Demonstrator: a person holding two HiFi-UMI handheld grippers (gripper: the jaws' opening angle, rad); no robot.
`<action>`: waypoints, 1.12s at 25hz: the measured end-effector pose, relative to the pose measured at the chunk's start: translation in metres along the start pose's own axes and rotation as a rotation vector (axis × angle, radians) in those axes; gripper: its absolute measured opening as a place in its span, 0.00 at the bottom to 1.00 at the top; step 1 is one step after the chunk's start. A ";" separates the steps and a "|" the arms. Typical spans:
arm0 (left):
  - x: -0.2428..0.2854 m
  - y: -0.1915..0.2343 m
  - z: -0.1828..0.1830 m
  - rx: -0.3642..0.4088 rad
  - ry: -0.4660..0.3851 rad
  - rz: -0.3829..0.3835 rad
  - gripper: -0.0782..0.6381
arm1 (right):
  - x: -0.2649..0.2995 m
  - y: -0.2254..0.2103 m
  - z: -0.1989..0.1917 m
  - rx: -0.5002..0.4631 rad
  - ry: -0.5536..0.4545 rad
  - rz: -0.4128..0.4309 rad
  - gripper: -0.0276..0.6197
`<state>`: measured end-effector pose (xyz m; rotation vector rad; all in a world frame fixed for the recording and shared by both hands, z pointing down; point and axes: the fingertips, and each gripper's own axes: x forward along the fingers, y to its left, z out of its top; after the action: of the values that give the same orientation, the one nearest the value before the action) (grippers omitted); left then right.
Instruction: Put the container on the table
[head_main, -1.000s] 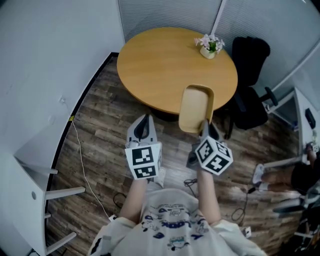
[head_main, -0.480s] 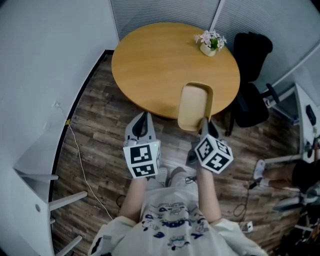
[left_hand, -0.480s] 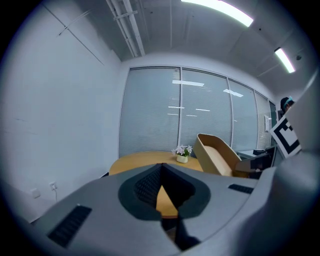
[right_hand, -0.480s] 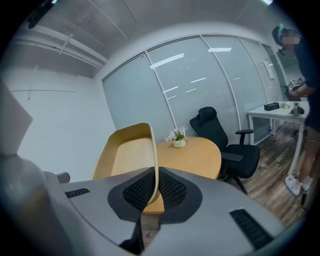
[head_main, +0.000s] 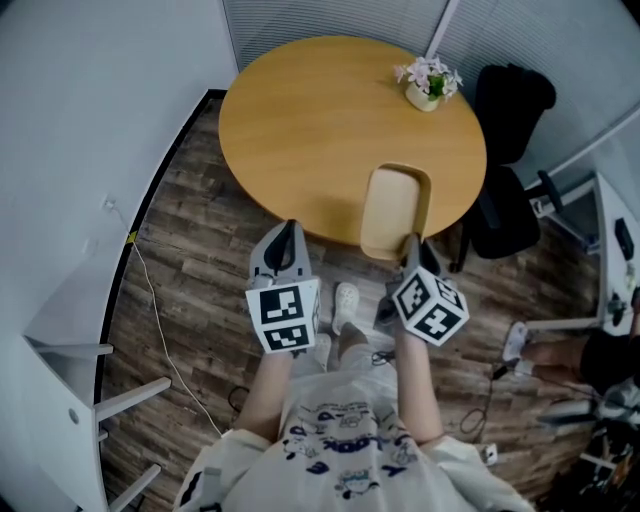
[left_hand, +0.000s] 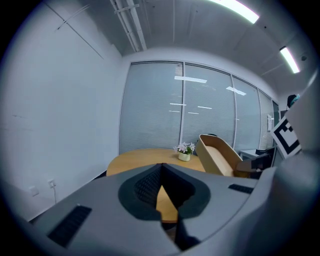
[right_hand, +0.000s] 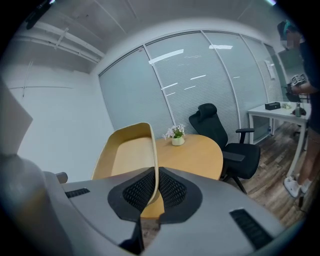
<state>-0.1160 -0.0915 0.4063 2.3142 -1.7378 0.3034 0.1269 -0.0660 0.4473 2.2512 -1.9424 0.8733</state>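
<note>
A tan, oblong wooden container (head_main: 393, 212) hangs in the air with its far end over the near edge of the round wooden table (head_main: 320, 120). My right gripper (head_main: 410, 244) is shut on its near rim; in the right gripper view the thin container wall (right_hand: 152, 150) runs between the jaws of the right gripper (right_hand: 154, 176). My left gripper (head_main: 288, 232) is level with it to the left, over the floor just short of the table edge, shut with nothing in it. From the left gripper (left_hand: 161, 169) the container (left_hand: 219, 157) shows at the right, tilted.
A small pot of flowers (head_main: 428, 83) stands at the table's far right. A black office chair (head_main: 505, 150) sits to the right of the table, and a white desk (head_main: 615, 250) beyond it. White shelving (head_main: 70, 370) and a cable (head_main: 160, 310) are on the left, over dark wood flooring.
Both grippers and the container have come closer to the table; the container's far end now overlaps the table's near edge. A shoe now shows on the floor between the grippers.
</note>
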 end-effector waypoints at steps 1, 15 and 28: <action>0.006 0.000 0.000 -0.002 0.001 0.004 0.11 | 0.006 -0.001 0.002 -0.002 0.003 0.002 0.07; 0.126 -0.008 0.032 -0.013 0.011 0.059 0.11 | 0.133 -0.012 0.055 -0.008 0.050 0.058 0.07; 0.213 -0.020 0.041 -0.031 0.069 0.089 0.11 | 0.222 -0.027 0.082 -0.006 0.126 0.086 0.07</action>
<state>-0.0370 -0.2932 0.4306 2.1825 -1.8020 0.3649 0.1953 -0.2914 0.4844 2.0678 -1.9958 0.9909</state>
